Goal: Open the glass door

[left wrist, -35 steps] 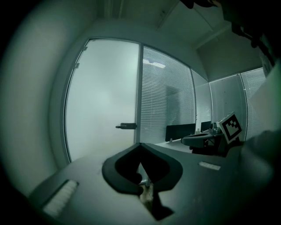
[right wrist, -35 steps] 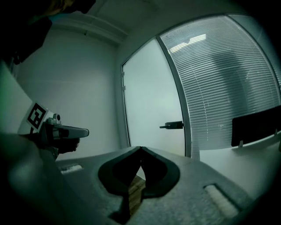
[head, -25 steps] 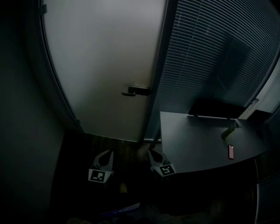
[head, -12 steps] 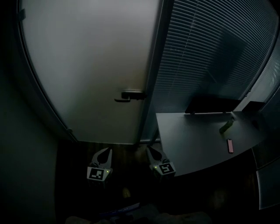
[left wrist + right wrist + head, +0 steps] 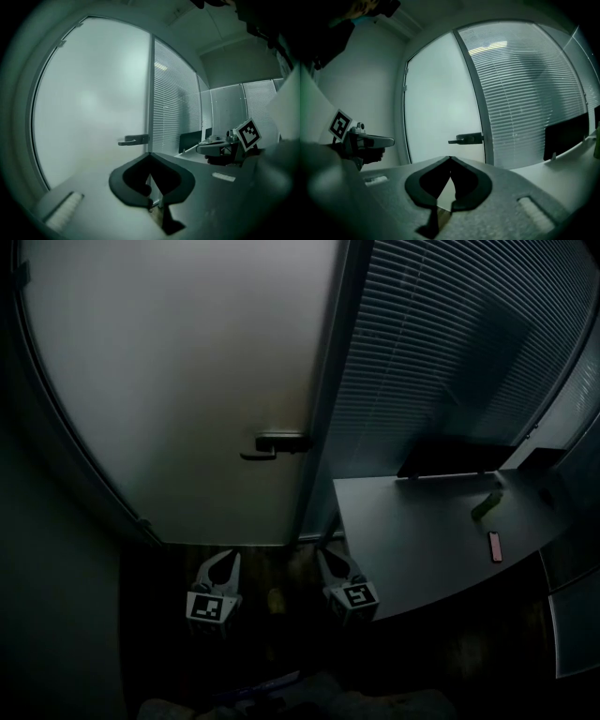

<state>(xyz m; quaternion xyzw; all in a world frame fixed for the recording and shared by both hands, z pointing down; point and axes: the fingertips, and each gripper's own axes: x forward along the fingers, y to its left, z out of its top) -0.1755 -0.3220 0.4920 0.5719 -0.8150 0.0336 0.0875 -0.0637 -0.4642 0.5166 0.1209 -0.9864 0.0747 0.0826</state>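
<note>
Left gripper [image 5: 225,559] and right gripper [image 5: 324,555] are held low before the glass door [image 5: 187,381], jaws closed on nothing. Door handle [image 5: 272,443] is seen well ahead, untouched. Floor [image 5: 274,570] detail is lost in darkness.

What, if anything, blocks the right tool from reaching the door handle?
Nothing, so probably yes: the right tool, shut, points toward the door handle with open space between; the desk lies to its right.
</note>
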